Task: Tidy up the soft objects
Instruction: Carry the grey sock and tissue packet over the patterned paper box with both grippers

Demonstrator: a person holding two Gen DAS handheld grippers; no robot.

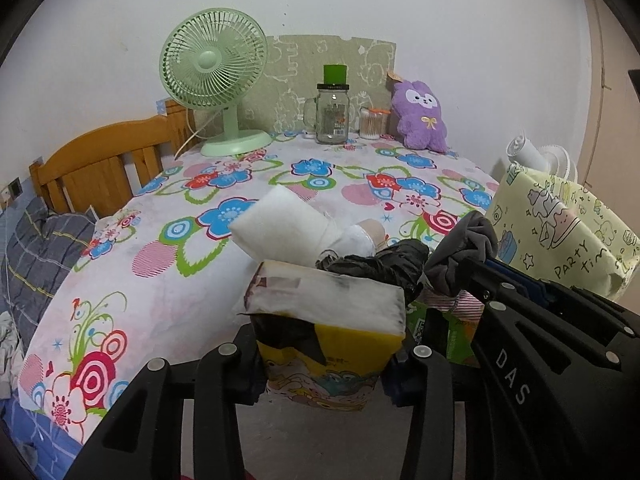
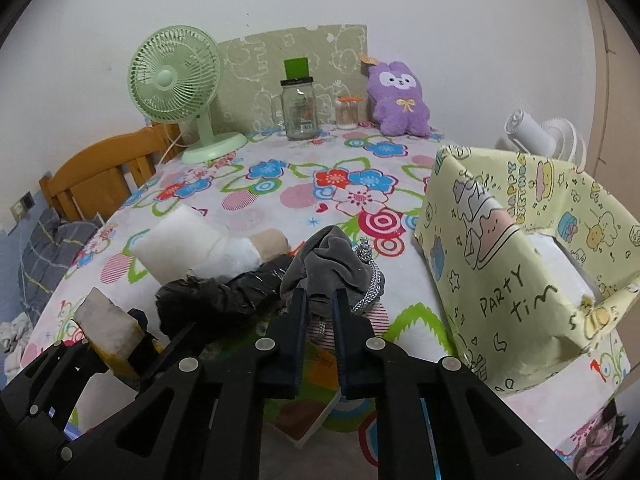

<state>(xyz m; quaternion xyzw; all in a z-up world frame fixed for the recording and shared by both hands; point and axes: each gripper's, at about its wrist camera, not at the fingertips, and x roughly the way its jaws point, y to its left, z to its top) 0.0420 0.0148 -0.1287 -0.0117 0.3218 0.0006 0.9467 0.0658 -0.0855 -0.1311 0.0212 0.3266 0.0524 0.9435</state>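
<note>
While the box (image 2: pixel 520 280) stands open just right of the right gripper (image 2: pixel 320 312), the grey cloth (image 2: pixel 328 264) is pinched between that gripper's nearly closed fingers, bunched upward with a silver cord trailing toward the box. Of the two grippers, the right is nearer the box, so a short carry rightward looks likely. Left of the box, the left gripper (image 1: pixel 328 344) is clamped on a yellow pack (image 1: pixel 328 336) topped in white.

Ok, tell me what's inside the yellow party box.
Inside the yellow party box, the right wrist view shows only something pale white behind the front wall. What it is, and anything lower down, is covered by the box's walls.
</note>
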